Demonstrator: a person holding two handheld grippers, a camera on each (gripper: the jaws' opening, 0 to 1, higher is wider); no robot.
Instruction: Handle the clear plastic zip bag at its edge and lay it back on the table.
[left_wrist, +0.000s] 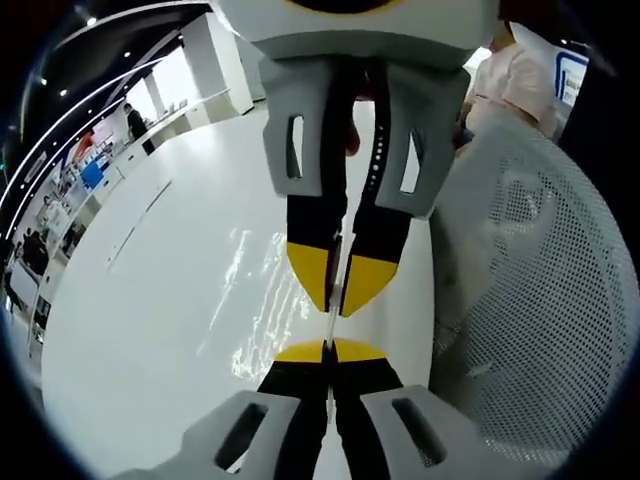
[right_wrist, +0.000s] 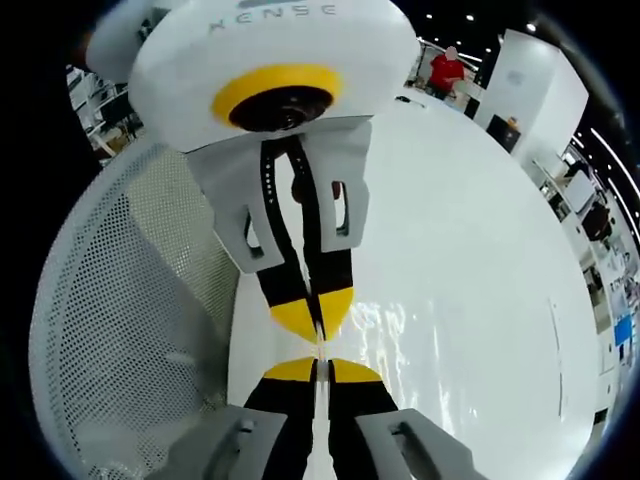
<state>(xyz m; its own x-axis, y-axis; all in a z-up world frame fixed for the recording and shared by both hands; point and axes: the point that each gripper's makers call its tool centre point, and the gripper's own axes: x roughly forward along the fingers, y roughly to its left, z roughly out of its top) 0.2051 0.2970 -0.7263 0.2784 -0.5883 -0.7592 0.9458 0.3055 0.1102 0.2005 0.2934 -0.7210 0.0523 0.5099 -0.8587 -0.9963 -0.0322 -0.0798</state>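
We see the two grippers facing each other tip to tip over the table (left_wrist: 150, 300), with the zip bag (left_wrist: 262, 300) stretched between them, its edge running in the line from one pair of tips to the other. In the left gripper view, the left gripper (left_wrist: 330, 352) rises from below and the right gripper (left_wrist: 338, 285) comes down from above; the mesh basket (left_wrist: 540, 300) stands to the right of both, beside the table. In the right gripper view, the right gripper (right_wrist: 317, 370) sits below, the left gripper (right_wrist: 315, 318) above, and the basket lies to the left.

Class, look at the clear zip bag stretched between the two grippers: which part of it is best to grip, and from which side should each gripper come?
Grip the thin edge. The clear zip bag is limp and flat, so only its rim fits between closed jaws. The left gripper and right gripper already pinch that edge tip to tip, coming from opposite ends, above the white table beside the mesh basket.
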